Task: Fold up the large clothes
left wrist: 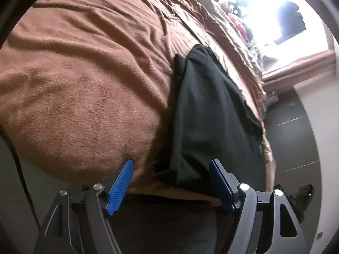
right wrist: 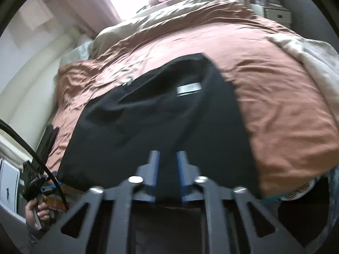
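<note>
**Black garment lengthwise on the bed, one end held**

The large black fabric garment lies on the rust-brown fleece blanket that covers the bed. Its long axis runs from the bed's near edge away toward the bright window at the head end. A white label shows on its upper surface near the far end, and a small metal zip pull sits at its left far edge. The near end hangs just over the bed edge.

The right gripper has its blue-padded jaws drawn together on a fold of the garment's near end, cloth filling the narrow gap between the pads. The left gripper hovers at the near end too, its jaws spread wide with nothing between them; the garment's hem lies just beyond the fingertips, closer to the right-hand pad.

In the right wrist view, broad bare blanket lies to the right of the garment, with a pale beige cover at the far right. On the left, only a narrow strip of blanket separates the garment from the bed's side edge, past which stand a cream wall and dark floor.
</note>
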Demonstrator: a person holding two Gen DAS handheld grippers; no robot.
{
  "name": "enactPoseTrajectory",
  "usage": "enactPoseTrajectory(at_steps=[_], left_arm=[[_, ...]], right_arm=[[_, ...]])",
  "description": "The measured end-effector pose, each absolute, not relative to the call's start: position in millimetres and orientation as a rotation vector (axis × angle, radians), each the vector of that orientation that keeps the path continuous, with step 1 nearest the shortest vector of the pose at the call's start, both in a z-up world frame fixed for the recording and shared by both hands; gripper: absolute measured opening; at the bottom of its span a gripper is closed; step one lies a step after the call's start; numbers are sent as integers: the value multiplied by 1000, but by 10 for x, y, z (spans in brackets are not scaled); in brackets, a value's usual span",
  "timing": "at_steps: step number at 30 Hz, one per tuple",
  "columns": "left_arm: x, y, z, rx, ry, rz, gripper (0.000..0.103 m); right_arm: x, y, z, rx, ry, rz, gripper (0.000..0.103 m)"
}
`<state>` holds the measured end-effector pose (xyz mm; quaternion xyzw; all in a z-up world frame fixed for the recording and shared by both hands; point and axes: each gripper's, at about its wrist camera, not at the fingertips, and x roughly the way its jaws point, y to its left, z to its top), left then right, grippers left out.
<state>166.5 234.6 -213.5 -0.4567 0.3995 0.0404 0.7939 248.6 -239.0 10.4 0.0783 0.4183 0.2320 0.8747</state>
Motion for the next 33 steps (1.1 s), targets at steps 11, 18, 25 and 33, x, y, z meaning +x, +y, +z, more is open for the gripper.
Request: enactPoseTrajectory(at_steps=[11, 18, 25, 33], left_arm=[[1940, 2254, -2250, -1055, 819, 22, 63], [1936, 2298, -2238, -1059, 800, 52, 19], [1868, 2281, -2120, -1064, 755, 45, 16], [1807, 2300, -2209, -1138, 756, 81, 16]], right_arm=[[2509, -1476, -128, 31, 915, 581, 33], [2545, -963, -179, -92, 951, 582, 25], [2783, -665, -519, -189, 1017, 485, 20], [3435, -330, -603, -192, 1029, 423, 20]])
